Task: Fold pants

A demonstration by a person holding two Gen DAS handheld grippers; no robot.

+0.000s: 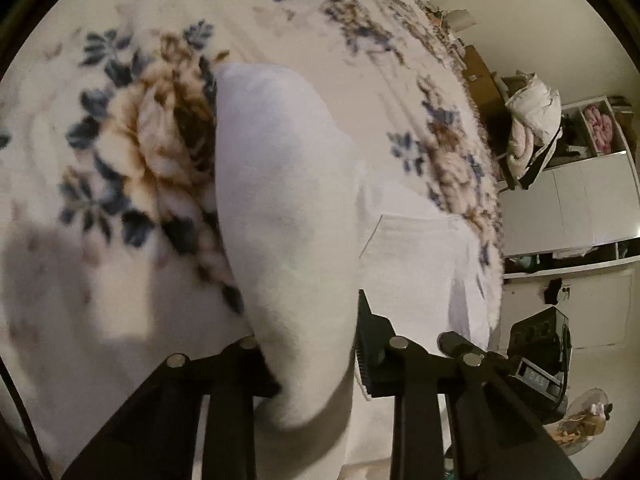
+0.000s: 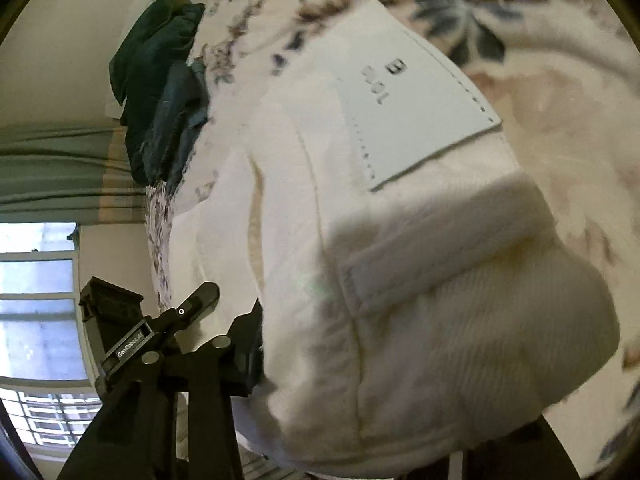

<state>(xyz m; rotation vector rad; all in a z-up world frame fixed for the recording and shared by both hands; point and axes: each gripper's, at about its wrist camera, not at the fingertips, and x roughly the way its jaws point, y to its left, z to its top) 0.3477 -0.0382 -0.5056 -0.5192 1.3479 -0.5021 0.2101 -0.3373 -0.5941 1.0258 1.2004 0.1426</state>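
Note:
White pants (image 1: 280,184) lie on a floral blanket (image 1: 140,128). In the left wrist view a thick fold of one leg runs down between the fingers, and my left gripper (image 1: 312,344) is shut on it. In the right wrist view the waistband end of the pants (image 2: 400,280) fills the frame, with a belt loop and a white leather label (image 2: 412,92) facing up. My right gripper (image 2: 392,380) is shut on this bunched waistband. Its left finger (image 2: 250,344) presses the cloth; the other finger is mostly hidden under the fabric.
The blanket (image 2: 560,100) covers a bed. Dark green clothes (image 2: 164,80) are piled at its far edge. Beyond the bed stand a white wardrobe (image 1: 580,200) with open shelves and a chair heaped with bedding (image 1: 532,112). A window (image 2: 36,300) and a green curtain (image 2: 60,168) are at the left.

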